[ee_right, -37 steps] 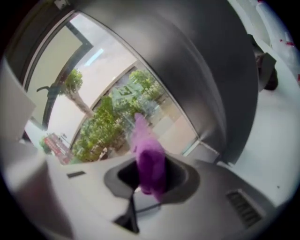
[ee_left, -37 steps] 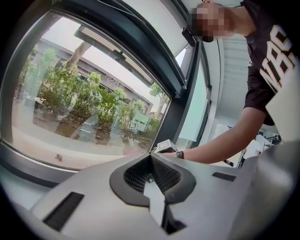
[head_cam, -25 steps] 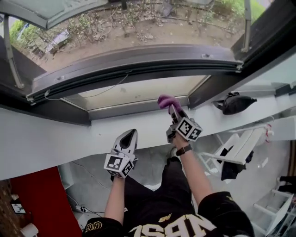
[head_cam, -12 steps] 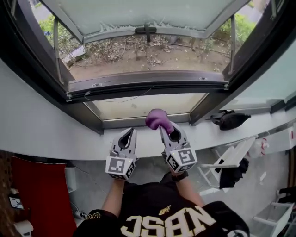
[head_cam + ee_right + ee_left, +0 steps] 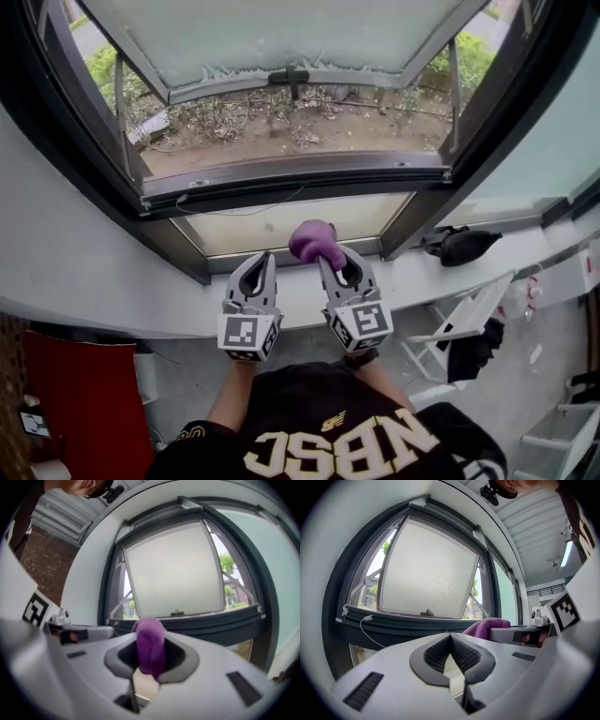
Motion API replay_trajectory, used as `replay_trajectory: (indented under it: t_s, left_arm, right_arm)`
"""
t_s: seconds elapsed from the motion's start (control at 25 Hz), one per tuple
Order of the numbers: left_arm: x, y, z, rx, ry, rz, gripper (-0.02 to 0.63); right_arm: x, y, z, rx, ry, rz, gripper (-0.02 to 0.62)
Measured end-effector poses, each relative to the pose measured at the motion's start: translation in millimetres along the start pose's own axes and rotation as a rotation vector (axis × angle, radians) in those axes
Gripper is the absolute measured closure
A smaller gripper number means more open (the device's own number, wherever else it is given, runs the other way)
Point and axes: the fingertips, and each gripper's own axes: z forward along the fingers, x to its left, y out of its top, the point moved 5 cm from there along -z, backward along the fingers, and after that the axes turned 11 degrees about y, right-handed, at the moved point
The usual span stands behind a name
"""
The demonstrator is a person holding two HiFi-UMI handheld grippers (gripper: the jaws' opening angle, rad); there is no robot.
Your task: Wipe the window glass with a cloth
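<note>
Bunched cloth (image 5: 313, 243) pointing toward window glass (image 5: 281, 33)

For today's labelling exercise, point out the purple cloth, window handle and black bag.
purple cloth (image 5: 150, 644): right gripper view, its bunched middle.
window handle (image 5: 289, 77): head view, its centre.
black bag (image 5: 461, 246): head view, its middle.

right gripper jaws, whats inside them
A bunched purple cloth, clamped in the right gripper and sticking out past the tips. The cloth covers the pad faces where it is pinched, so how far in it reaches cannot be seen.
</note>
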Motion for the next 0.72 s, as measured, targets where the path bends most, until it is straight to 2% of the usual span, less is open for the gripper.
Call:
replay_trajectory:
  t_s: [0.36,0.72]
  left_arm:
    - [5,-8,10,0.005,0.011,0.016,0.589]
    - [4,-6,23,0.000,-0.007,0.004,0.589]
  right_arm:
    - [-9,-5,-2,0.016,-0.067,-0.002,0.509]
    - [-16,-1,3,0.011,-0.068,-0.010,0.509]
